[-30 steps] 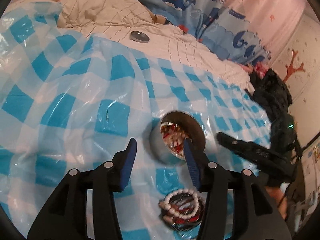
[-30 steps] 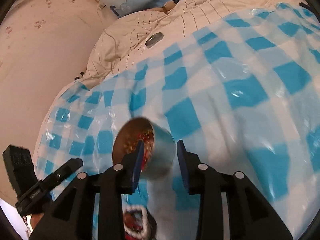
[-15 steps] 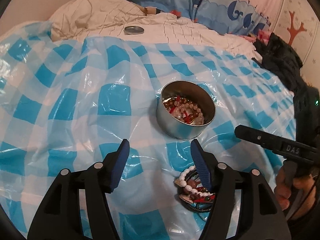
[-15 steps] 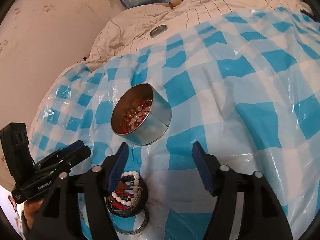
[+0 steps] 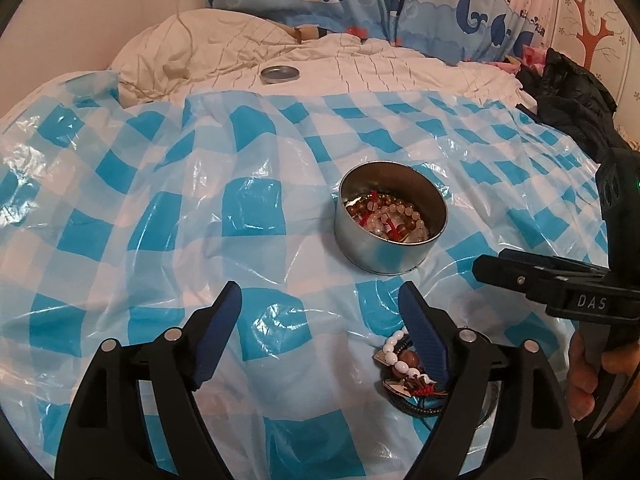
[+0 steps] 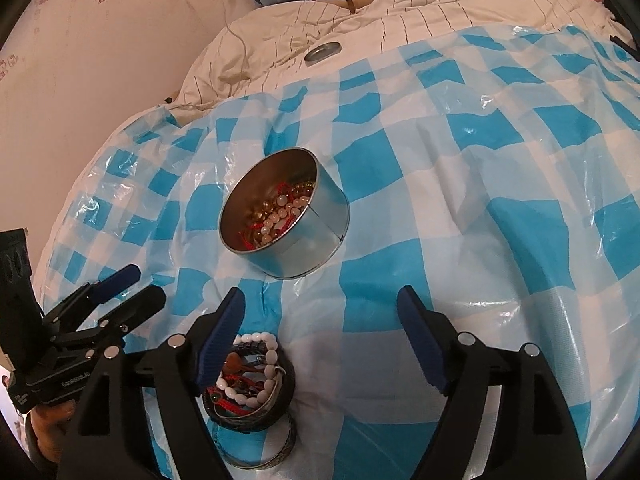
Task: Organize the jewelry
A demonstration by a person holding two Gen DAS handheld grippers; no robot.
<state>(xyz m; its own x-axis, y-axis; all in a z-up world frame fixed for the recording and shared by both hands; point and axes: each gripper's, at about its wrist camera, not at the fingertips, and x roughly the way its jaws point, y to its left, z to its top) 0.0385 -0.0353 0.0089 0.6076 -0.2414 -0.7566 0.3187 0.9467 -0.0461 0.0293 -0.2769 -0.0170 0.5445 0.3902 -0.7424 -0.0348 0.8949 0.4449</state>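
A round metal tin (image 5: 392, 220) holding bead bracelets stands on the blue-checked plastic sheet (image 5: 160, 208); it also shows in the right wrist view (image 6: 286, 216). A pile of bracelets (image 5: 408, 376) with white beads and dark bangles lies in front of it, seen too in the right wrist view (image 6: 248, 388). My left gripper (image 5: 320, 312) is open and empty, its right finger over the pile's edge. My right gripper (image 6: 320, 316) is open and empty, its left finger beside the pile. The tin's lid (image 5: 279, 75) lies far back on the quilt.
A cream quilt (image 5: 360, 68) and whale-print bedding (image 5: 360, 0) lie behind the sheet. Black clothing (image 5: 576, 96) sits at the far right. The wall (image 6: 100, 40) runs along the bed's left side. A cord (image 6: 240, 52) lies on the quilt.
Both grippers let go of the tin, opened wide and drew back toward me. The tin now stands free on the sheet.
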